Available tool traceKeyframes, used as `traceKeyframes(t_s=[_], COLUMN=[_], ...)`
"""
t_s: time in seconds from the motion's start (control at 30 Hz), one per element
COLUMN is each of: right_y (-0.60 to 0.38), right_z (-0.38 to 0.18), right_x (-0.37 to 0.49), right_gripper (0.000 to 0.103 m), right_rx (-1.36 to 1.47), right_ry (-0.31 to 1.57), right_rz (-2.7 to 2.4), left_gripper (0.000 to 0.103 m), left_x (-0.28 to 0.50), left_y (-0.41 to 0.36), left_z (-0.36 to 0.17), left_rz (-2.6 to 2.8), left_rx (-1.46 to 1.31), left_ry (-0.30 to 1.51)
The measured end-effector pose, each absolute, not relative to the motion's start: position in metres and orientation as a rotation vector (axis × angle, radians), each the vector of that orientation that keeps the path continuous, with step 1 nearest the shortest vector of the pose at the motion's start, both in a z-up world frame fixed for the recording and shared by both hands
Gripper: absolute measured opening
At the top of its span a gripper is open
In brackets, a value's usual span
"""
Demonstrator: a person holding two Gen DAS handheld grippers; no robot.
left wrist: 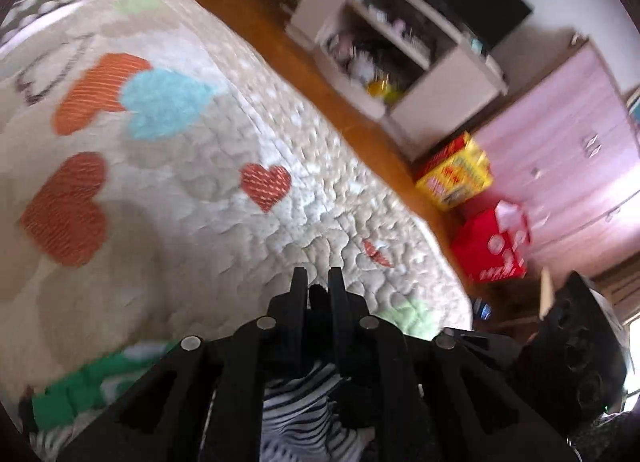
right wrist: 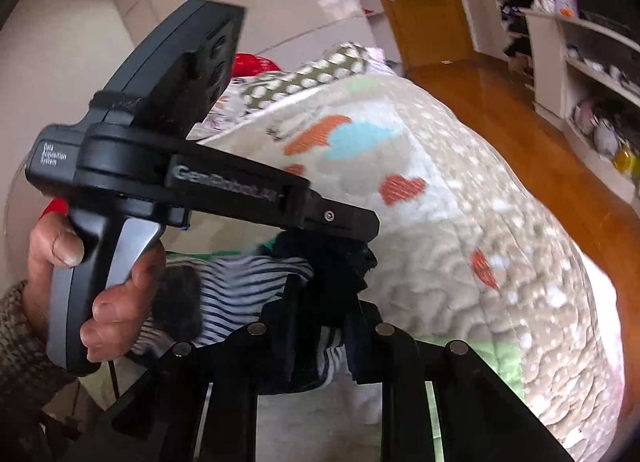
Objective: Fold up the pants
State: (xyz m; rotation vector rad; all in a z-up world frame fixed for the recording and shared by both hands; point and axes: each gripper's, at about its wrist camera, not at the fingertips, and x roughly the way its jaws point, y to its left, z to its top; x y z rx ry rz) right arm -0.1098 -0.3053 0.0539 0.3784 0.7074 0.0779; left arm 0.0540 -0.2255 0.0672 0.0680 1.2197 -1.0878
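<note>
Left wrist view shows the left gripper (left wrist: 318, 282) pinching dark pants (left wrist: 320, 302) above a heart-patterned quilt (left wrist: 180, 181); the right gripper (right wrist: 320, 298) also clamps them.

Matt black plastic is forming the left gripper (left wrist: 318, 282) and right gripper (right wrist: 320, 302), soft dark knit cloth is bunching as the pants (right wrist: 340, 262), the puckered quilt (left wrist: 280, 229) is looking cottony, and the wood floor (right wrist: 500, 109) is gleaming glossily.
</note>
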Motion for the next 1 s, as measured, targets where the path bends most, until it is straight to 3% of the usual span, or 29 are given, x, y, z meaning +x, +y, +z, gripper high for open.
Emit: traceKeyframes(t_s=[0.1, 0.13, 0.23, 0.27, 0.33, 0.47, 0.63, 0.73, 0.8, 0.97, 1.0], right_y=[-0.287, -0.274, -0.239, -0.230, -0.204, -0.165, -0.148, -0.167, -0.182, -0.217, -0.229], right_z=[0.066, 0.071, 0.076, 0.076, 0.069, 0.042, 0.056, 0.086, 0.098, 0.098, 0.090], right_x=[-0.105, -0.100, -0.088, -0.085, -0.074, -0.058, -0.069, -0.082, -0.091, -0.082, -0.075], right_gripper=[0.021, 0.021, 0.024, 0.026, 0.028, 0.030, 0.035, 0.046, 0.048, 0.048, 0.055], right_rx=[0.350, 0.327, 0.252, 0.239, 0.212, 0.194, 0.108, 0.112, 0.116, 0.124, 0.177], right_ry=[0.713, 0.723, 0.760, 0.769, 0.817, 0.929, 0.924, 0.840, 0.792, 0.781, 0.809], right_rz=[0.153, 0.197, 0.290, 0.315, 0.398, 0.457, 0.435, 0.393, 0.327, 0.152, 0.155], left_gripper=[0.011, 0.016, 0.053, 0.058, 0.059, 0.074, 0.077, 0.077, 0.077, 0.077, 0.077], left_x=[0.053, 0.051, 0.046, 0.044, 0.034, 0.011, -0.003, -0.004, -0.003, -0.007, -0.010], left_y=[-0.183, -0.165, -0.107, -0.088, -0.051, 0.007, 0.052, 0.068, 0.074, 0.069, 0.065], left_z=[0.082, 0.083, 0.087, 0.088, 0.094, 0.102, 0.104, 0.098, 0.089, 0.078, 0.079], left_rz=[-1.039, -0.991, -0.847, -0.804, -0.709, -0.523, -0.397, -0.337, -0.319, -0.375, -0.386], left_rx=[-0.015, -0.032, -0.115, -0.145, -0.179, -0.222, -0.274, -0.284, -0.293, -0.337, -0.327], left_ry=[1.159, 1.129, 1.064, 1.042, 0.983, 0.885, 0.829, 0.817, 0.844, 0.890, 0.883])
